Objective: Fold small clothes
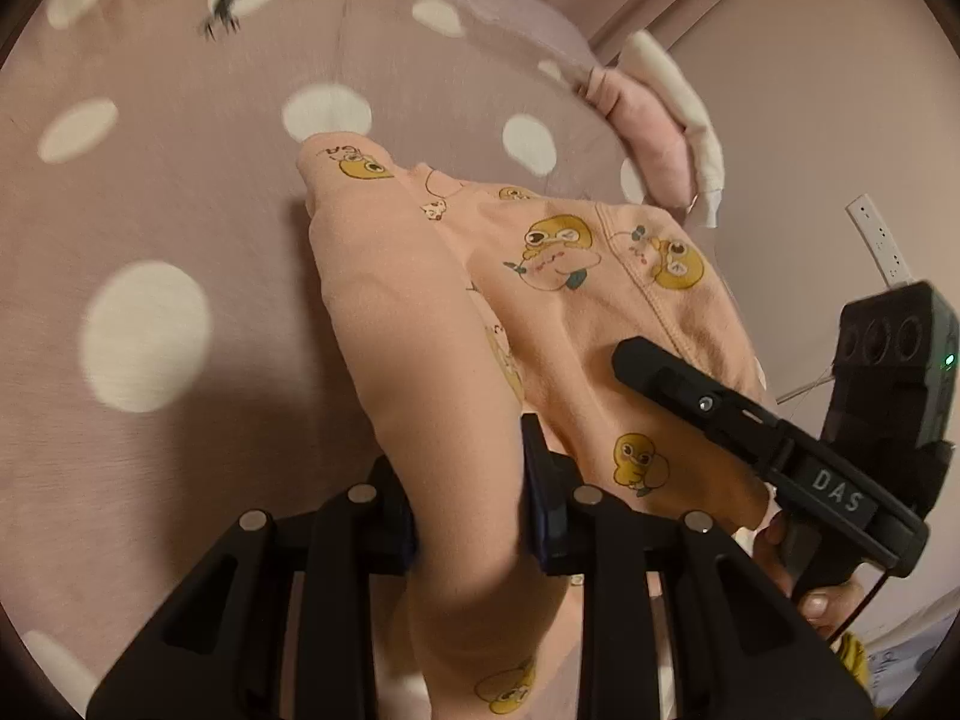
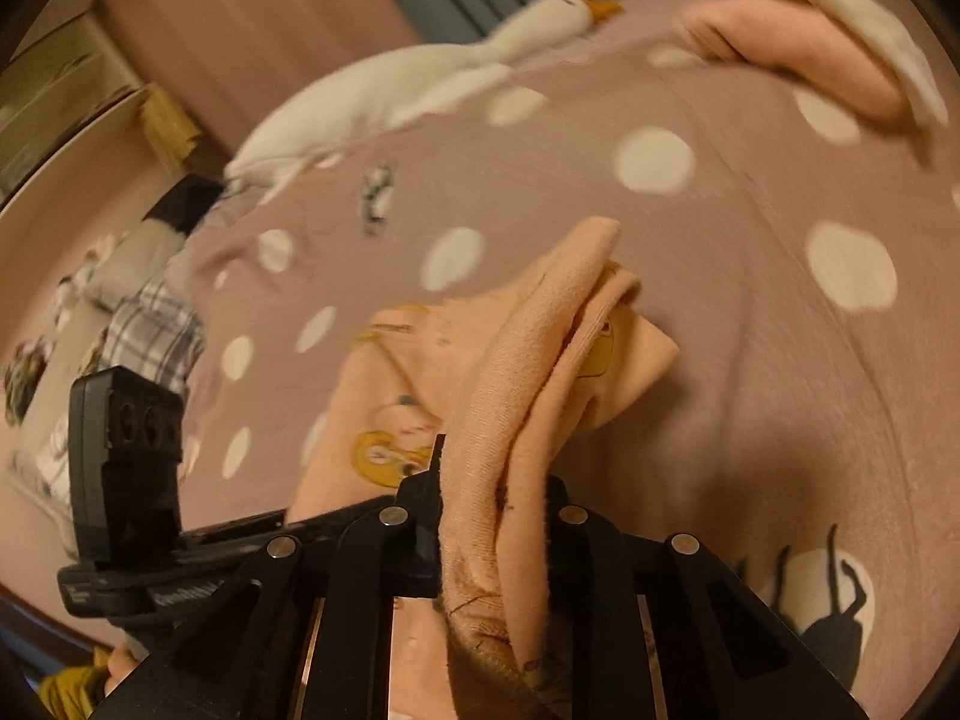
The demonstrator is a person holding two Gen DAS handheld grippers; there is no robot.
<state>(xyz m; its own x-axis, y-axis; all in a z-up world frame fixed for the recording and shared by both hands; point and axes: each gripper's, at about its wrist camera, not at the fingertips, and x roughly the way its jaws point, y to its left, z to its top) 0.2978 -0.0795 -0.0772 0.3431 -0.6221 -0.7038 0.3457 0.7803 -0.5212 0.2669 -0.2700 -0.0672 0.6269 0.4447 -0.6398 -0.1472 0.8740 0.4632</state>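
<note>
A small peach garment printed with yellow ducks hangs over the pink polka-dot bed cover. My left gripper is shut on one bunched edge of it. My right gripper is shut on another bunched edge of the garment. The right gripper's finger shows at the right of the left wrist view, over the cloth. The left gripper's body shows at the left of the right wrist view. The garment is lifted at both held edges and its far part rests on the bed.
A folded pink and white pile lies at the bed's far right edge; it also shows in the right wrist view. A white plush goose lies at the far side. Plaid cloth lies off the bed's left.
</note>
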